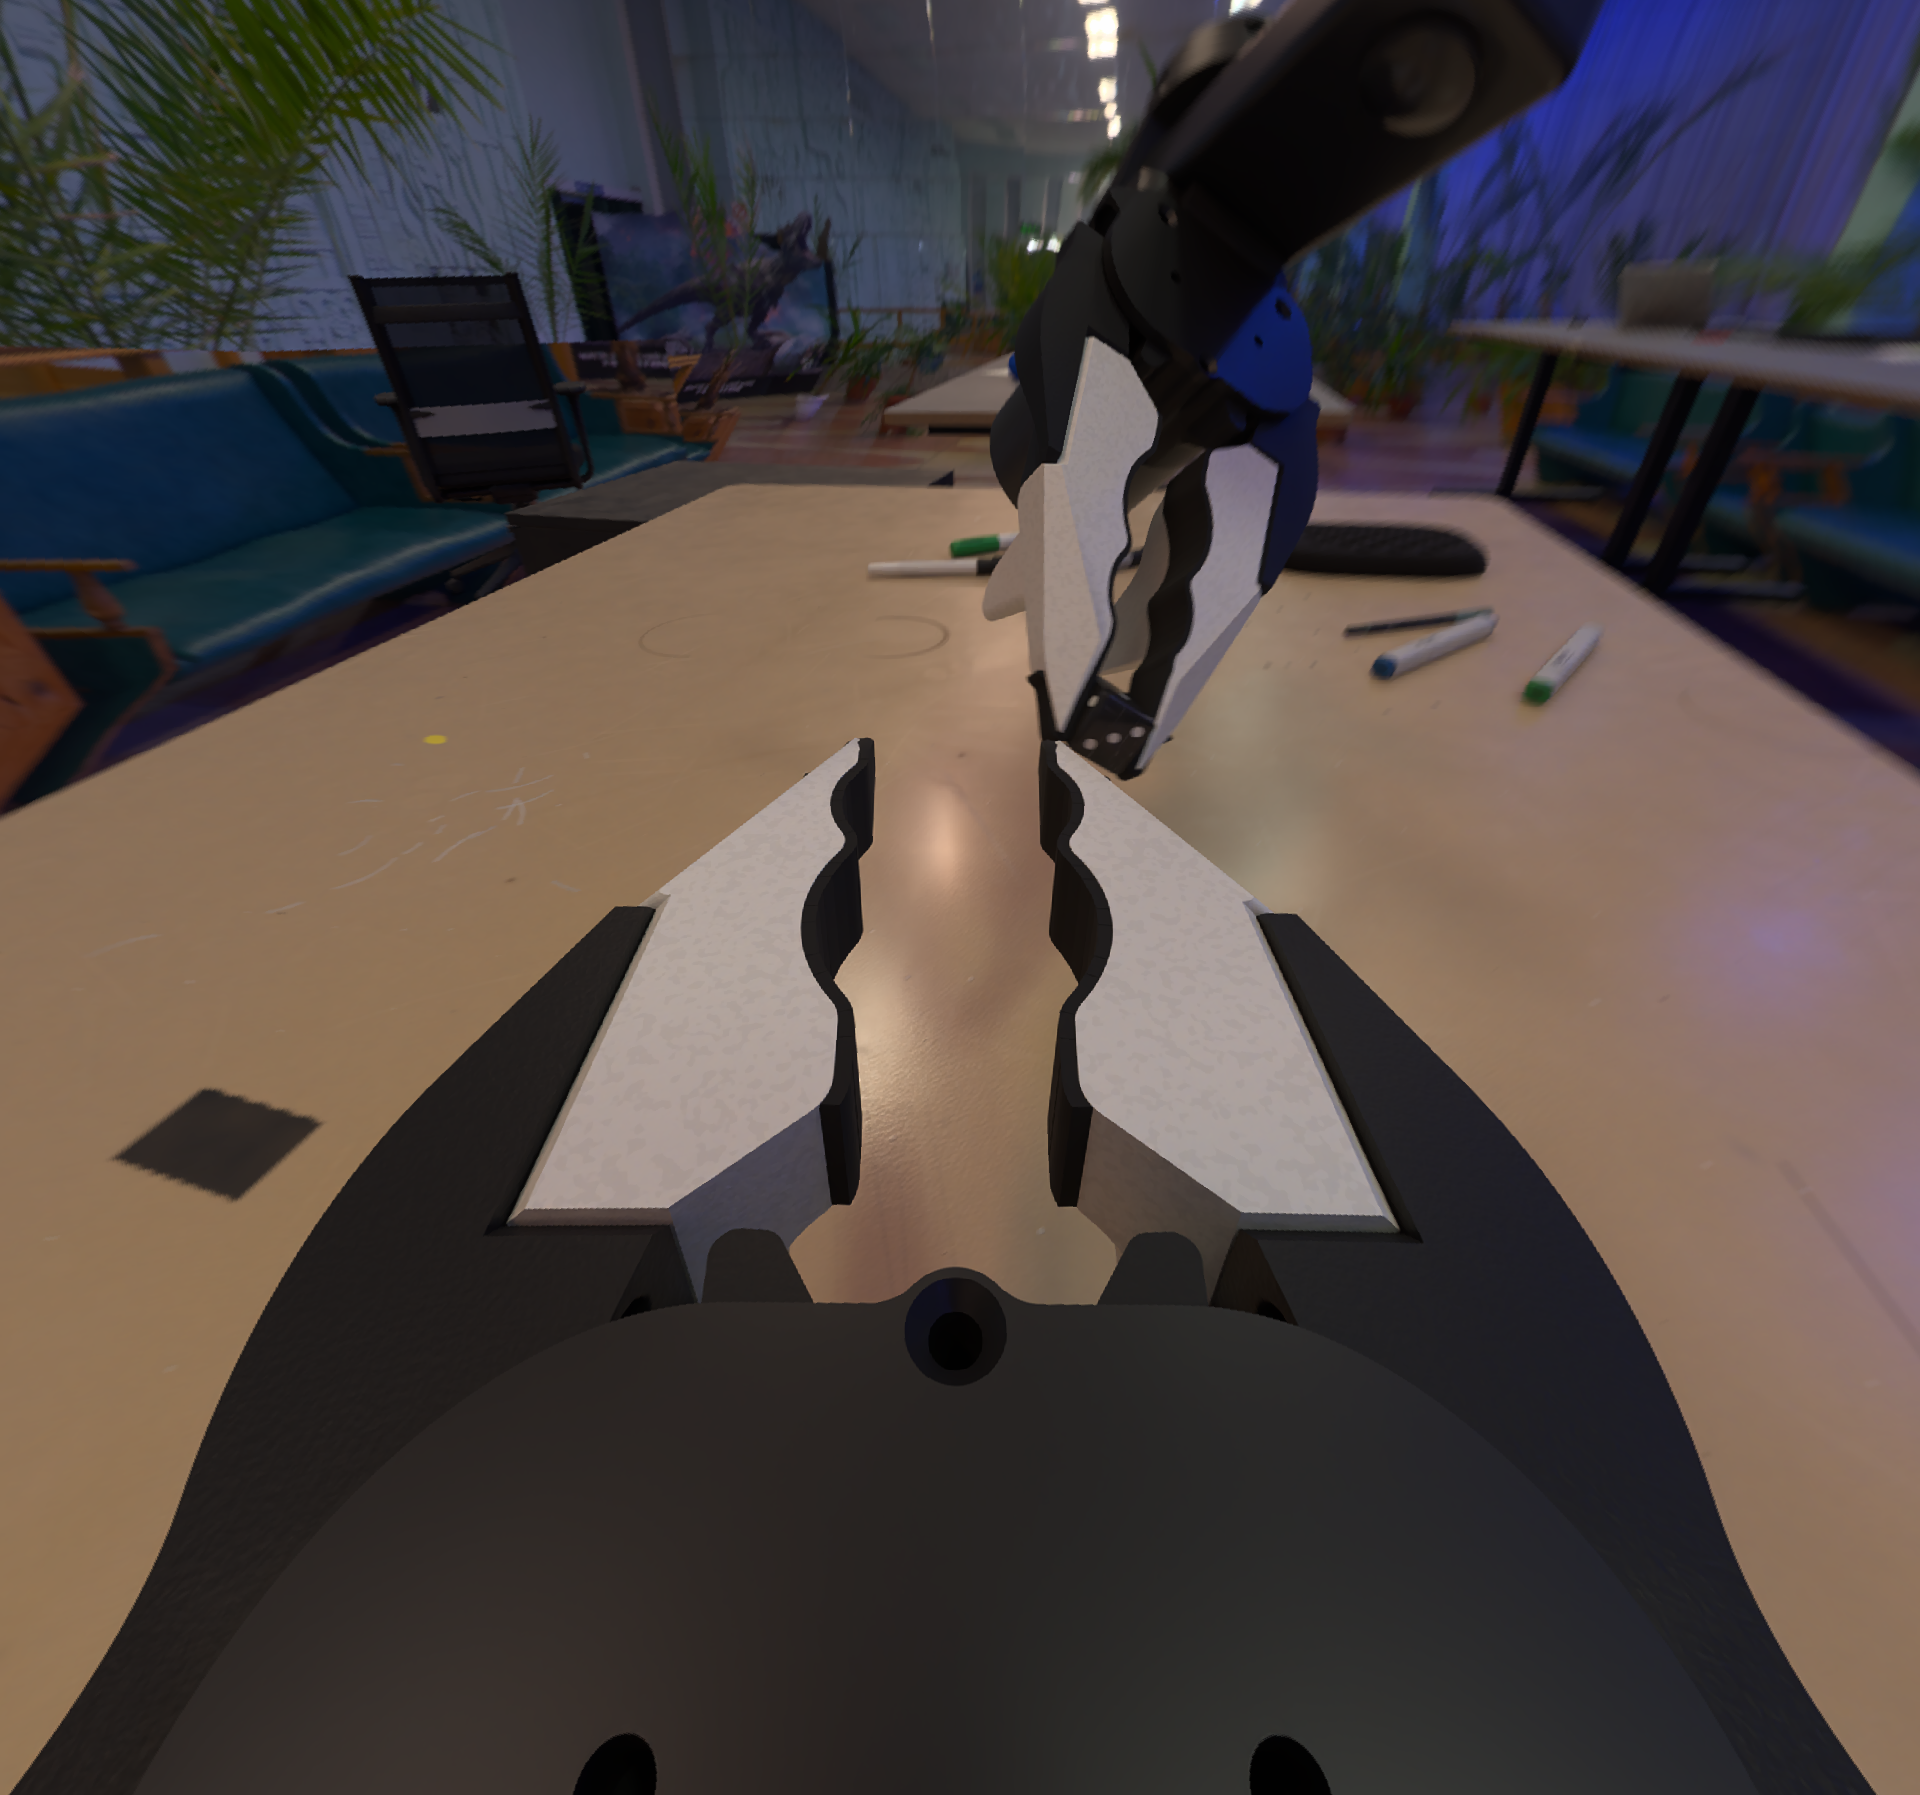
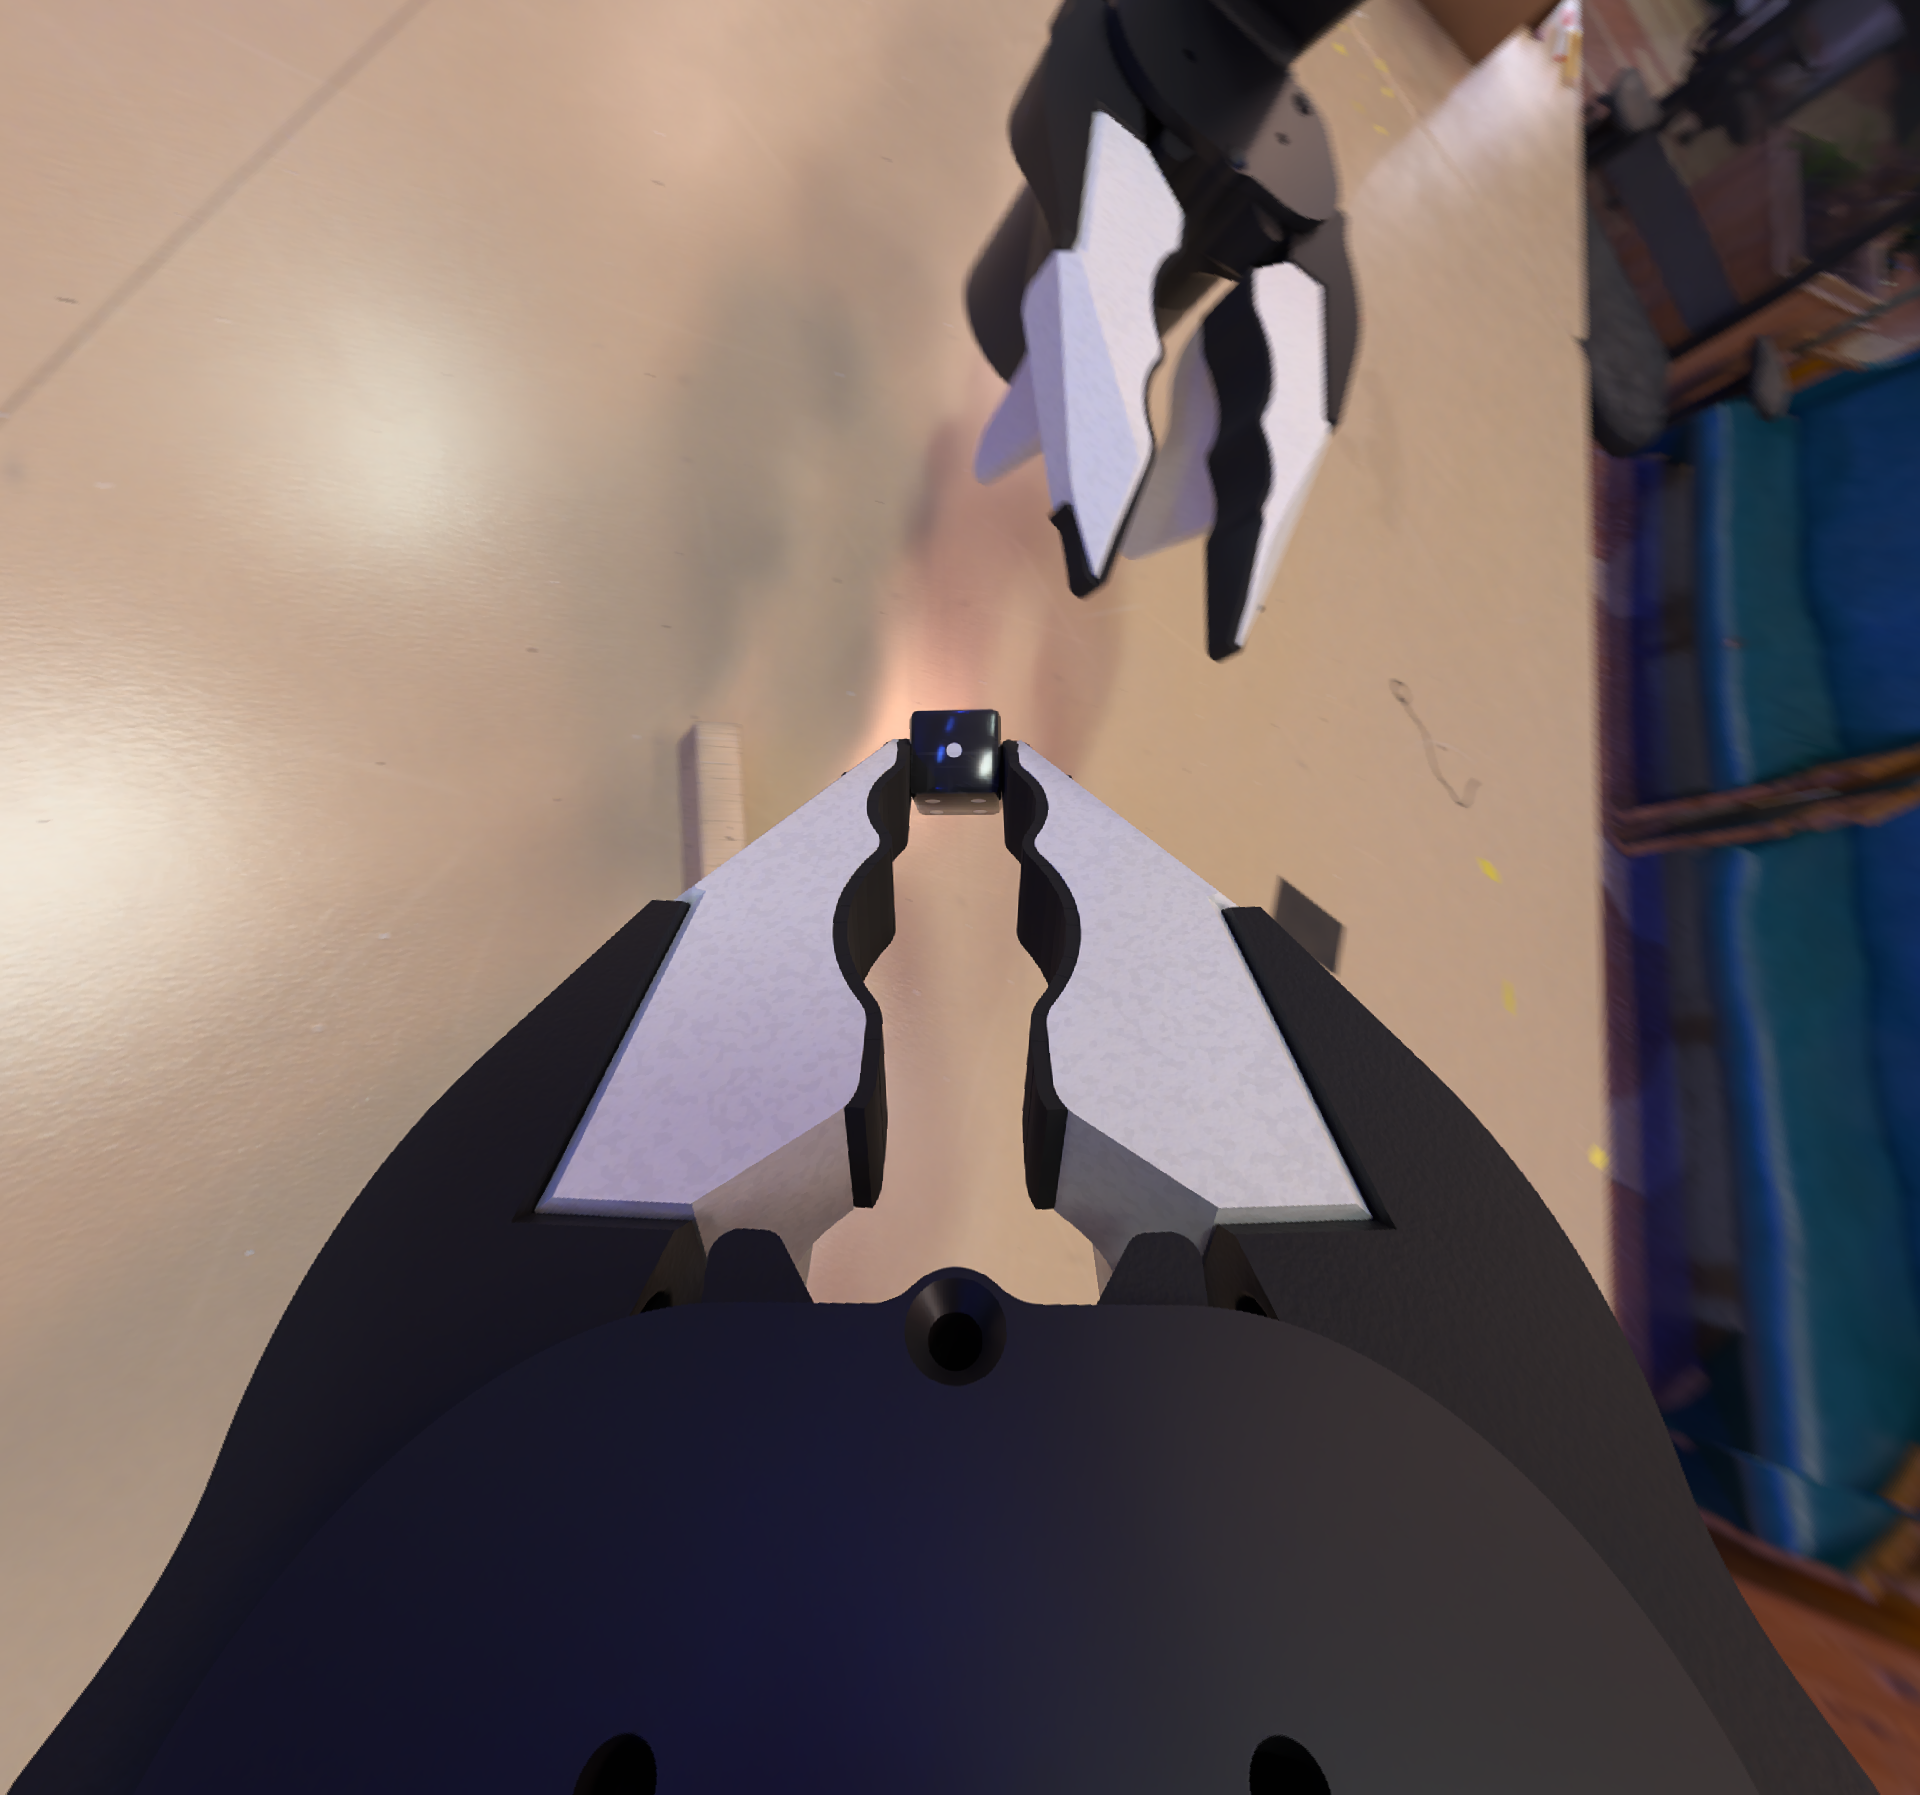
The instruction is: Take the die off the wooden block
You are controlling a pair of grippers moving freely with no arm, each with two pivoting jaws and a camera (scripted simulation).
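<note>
Where your right gripper [image 2: 954,771] pinches it at frame centre, the die [image 2: 955,751] shows glossy black faces with white pips, above the tan table [image 2: 364,395]; your left gripper [image 1: 956,758] holds its fingers spread, empty.

Wooden block [image 2: 715,789] mostly hidden behind right gripper's fingers [image 2: 769,966]; background room blurred
</note>
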